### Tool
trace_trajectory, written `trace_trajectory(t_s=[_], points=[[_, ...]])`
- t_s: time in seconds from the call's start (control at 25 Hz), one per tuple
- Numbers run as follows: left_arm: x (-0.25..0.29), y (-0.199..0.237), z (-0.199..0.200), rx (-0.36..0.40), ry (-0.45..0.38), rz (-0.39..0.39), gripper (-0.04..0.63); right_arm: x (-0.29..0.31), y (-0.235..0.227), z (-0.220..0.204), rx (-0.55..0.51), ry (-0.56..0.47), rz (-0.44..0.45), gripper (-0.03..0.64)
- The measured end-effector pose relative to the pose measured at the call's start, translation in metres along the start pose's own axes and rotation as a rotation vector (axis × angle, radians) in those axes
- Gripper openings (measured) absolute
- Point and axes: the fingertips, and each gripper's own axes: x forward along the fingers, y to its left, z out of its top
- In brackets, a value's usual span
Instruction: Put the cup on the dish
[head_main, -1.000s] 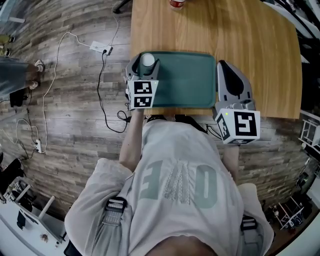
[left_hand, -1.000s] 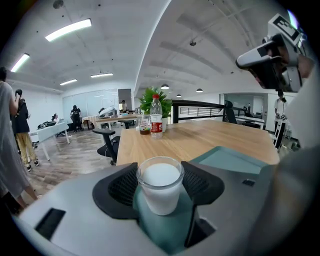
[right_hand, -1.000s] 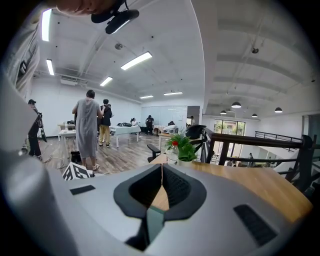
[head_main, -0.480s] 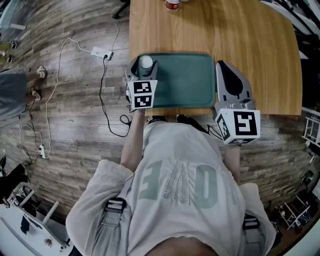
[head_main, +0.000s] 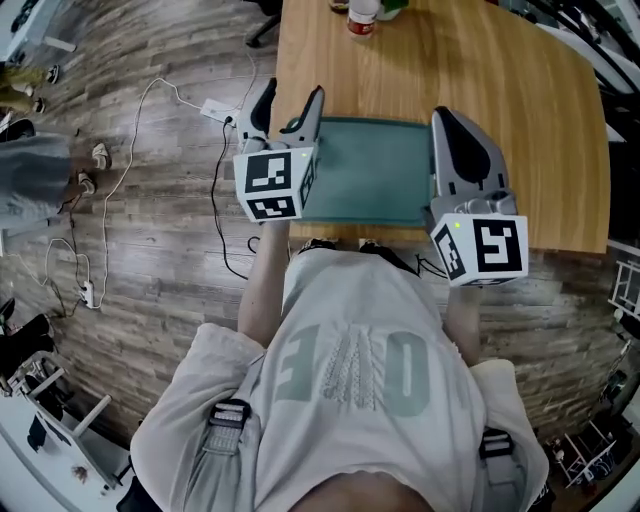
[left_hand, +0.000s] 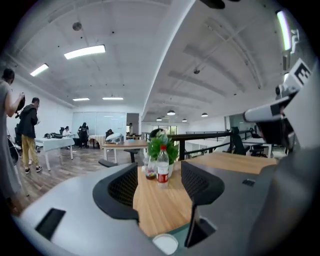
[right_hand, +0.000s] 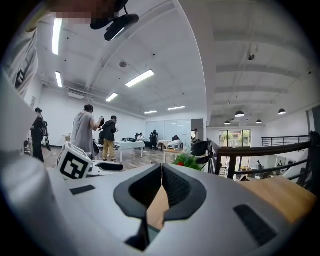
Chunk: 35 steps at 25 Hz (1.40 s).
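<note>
The white cup (left_hand: 165, 243) shows only in the left gripper view, as a round rim at the bottom edge, below and behind the jaws, on the corner of the green tray (head_main: 375, 170). The head view does not show the cup; the left gripper covers that corner. My left gripper (head_main: 290, 105) is raised over the tray's left end and open, with nothing between its fingers (left_hand: 120, 187). My right gripper (head_main: 455, 130) is shut and empty at the tray's right edge, and its pads (right_hand: 172, 187) meet.
The tray lies at the near edge of a wooden table (head_main: 510, 90). A bottle (head_main: 362, 15) with a red label and a potted plant (left_hand: 162, 145) stand at the table's far end. Cables and a power strip (head_main: 215, 108) lie on the floor to the left.
My left gripper has lifted and tilted up away from the cup, which stood between its jaws before. The right gripper has stayed put.
</note>
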Motion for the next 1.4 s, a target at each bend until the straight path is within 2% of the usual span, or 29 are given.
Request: trace_trajectory(t_s=[0.16, 0.24, 0.32, 0.4, 0.52, 0.68, 1.0, 1.4], points=[[-0.027, -0.009, 0.088, 0.014, -0.17, -0.035, 0.272, 0.0, 0.005, 0.029, 0.005, -0.092, 0.02, 0.019], [-0.043, -0.013, 0.119, 0.042, -0.225, -0.033, 0.25, -0.001, 0.008, 0.042, 0.005, -0.132, 0.024, 0.02], [-0.059, -0.019, 0.142, 0.083, -0.258, -0.016, 0.157, -0.003, 0.008, 0.054, 0.017, -0.172, 0.024, 0.019], [-0.073, -0.027, 0.162, 0.122, -0.291, -0.008, 0.009, -0.009, 0.007, 0.068, 0.045, -0.215, 0.028, 0.02], [-0.086, -0.035, 0.18, 0.158, -0.316, -0.021, 0.008, -0.018, 0.008, 0.091, 0.062, -0.283, 0.031, 0.02], [-0.095, -0.035, 0.191, 0.166, -0.348, -0.016, 0.009, -0.026, 0.01, 0.11, 0.027, -0.331, 0.013, 0.019], [-0.095, -0.038, 0.192, 0.175, -0.354, -0.038, 0.008, -0.025, 0.009, 0.108, 0.058, -0.312, 0.03, 0.018], [-0.099, -0.035, 0.192, 0.171, -0.353, -0.03, 0.009, -0.026, 0.011, 0.108, 0.065, -0.307, 0.045, 0.018]])
